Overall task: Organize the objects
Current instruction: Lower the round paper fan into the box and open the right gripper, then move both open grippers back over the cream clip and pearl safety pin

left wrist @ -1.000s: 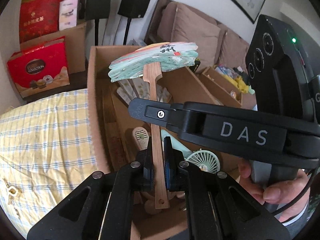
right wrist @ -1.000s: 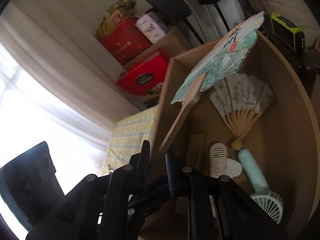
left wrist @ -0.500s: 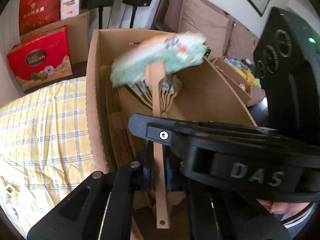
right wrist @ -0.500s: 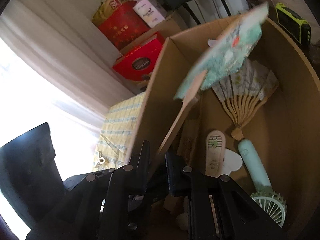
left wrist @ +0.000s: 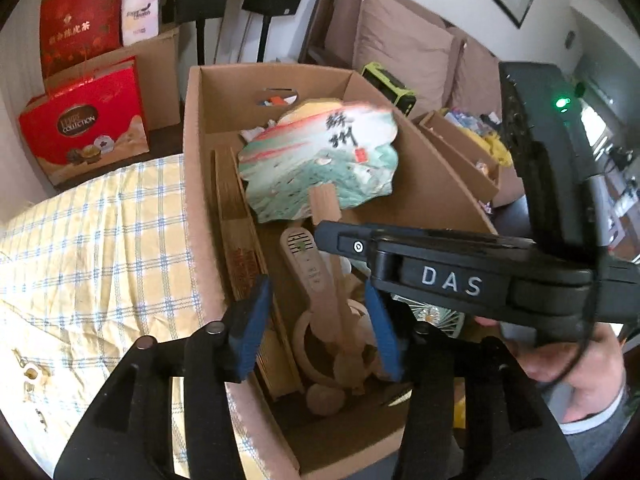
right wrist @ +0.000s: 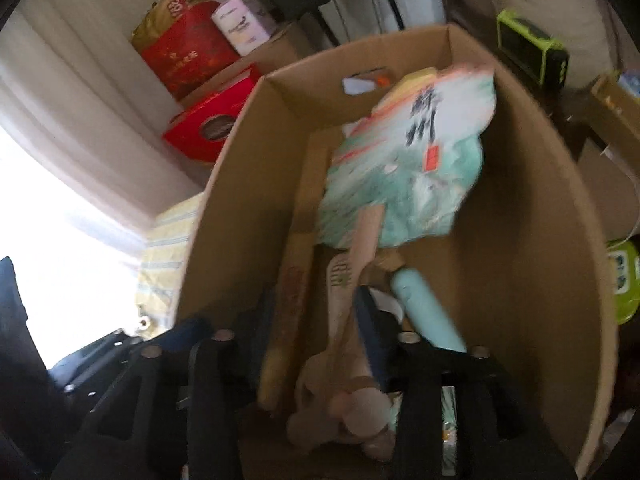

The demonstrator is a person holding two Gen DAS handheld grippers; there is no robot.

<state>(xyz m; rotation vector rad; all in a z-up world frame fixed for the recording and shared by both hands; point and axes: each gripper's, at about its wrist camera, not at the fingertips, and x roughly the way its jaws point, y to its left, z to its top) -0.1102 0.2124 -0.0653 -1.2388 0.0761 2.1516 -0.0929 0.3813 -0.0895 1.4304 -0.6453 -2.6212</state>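
A painted paddle fan [left wrist: 320,168] with a wooden handle lies loose inside the open cardboard box [left wrist: 192,152], on top of the other fans. It also shows in the right wrist view [right wrist: 408,176], blurred. My left gripper [left wrist: 316,320] is open above the box's near end, its blue pads either side of the handle without touching it. My right gripper [right wrist: 296,320] is open over the same box [right wrist: 560,240]; its black body crosses the left wrist view [left wrist: 452,280].
The box also holds a beige handheld fan [left wrist: 304,256], a mint handheld fan [right wrist: 424,312], a folded bamboo fan [left wrist: 240,240] and a plush toy [right wrist: 352,404]. A yellow checked cloth [left wrist: 88,264] lies left. Red gift boxes [left wrist: 84,120] and a sofa [left wrist: 400,40] stand behind.
Both grippers were shut on the fan's handle; both have opened and the fan has dropped into the box, face up.
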